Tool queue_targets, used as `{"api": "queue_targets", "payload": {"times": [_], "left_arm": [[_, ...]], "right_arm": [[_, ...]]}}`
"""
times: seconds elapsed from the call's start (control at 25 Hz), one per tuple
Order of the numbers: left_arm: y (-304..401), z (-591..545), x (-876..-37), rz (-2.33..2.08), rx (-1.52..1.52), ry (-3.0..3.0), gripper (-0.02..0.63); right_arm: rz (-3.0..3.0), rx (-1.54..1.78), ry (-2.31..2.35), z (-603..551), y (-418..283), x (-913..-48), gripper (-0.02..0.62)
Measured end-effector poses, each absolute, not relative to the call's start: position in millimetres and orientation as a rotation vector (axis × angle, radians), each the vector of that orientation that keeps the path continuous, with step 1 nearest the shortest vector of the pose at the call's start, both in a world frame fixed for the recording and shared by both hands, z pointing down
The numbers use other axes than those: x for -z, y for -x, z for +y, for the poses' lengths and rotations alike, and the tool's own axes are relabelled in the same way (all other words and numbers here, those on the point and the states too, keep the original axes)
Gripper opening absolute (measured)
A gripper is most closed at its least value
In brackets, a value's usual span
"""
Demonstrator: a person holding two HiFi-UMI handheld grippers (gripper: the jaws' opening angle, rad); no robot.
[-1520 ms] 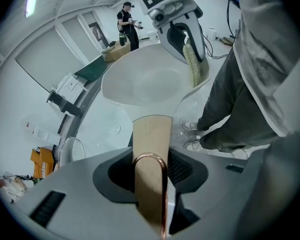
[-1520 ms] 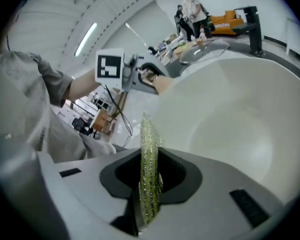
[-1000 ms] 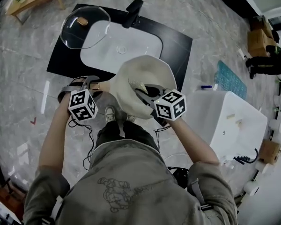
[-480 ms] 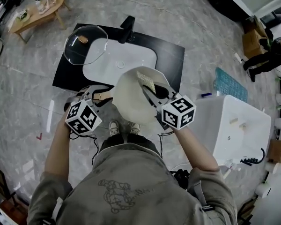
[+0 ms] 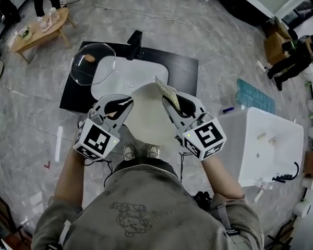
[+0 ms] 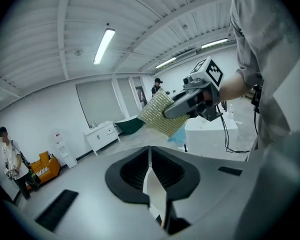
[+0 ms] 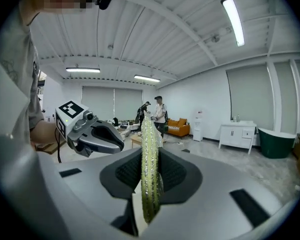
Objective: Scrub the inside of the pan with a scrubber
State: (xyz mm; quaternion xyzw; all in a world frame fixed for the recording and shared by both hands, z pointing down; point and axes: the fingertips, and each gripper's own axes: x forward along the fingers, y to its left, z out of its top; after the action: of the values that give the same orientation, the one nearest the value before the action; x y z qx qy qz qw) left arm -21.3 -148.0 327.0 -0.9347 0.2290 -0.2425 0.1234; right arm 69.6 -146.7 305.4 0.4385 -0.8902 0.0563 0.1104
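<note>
The pan (image 5: 146, 117) was cream and smooth, tilted up between the 2 grippers. The left gripper (image 5: 126, 103) was clamped on its thin edge. The right gripper (image 5: 169, 100) pinched a gold mesh scrubber (image 5: 165, 89). The left gripper view showed the scrubber's flat woven face, the right gripper view only its edge.

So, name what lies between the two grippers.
The round cream pan, seen in the head view; the left gripper grips its edge, the right gripper a yellow-green mesh scrubber.
</note>
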Motion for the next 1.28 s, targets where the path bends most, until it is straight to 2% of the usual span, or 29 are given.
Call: {"api": "queue_targets", "payload": {"times": [0.44, 1.28], "left_arm": [[14.6, -153.3, -234.7, 0.914, 0.257, 2.732, 0.029], [9.6, -144.1, -254.8, 0.962, 0.274, 2.709, 0.028]], "right_arm": [[-2.696, -0.02, -1.543, -126.0, -103.0, -228.0, 0.081], [-2.648, -0.005, -1.542, -100.4, -114.9, -243.8, 0.081]]}}
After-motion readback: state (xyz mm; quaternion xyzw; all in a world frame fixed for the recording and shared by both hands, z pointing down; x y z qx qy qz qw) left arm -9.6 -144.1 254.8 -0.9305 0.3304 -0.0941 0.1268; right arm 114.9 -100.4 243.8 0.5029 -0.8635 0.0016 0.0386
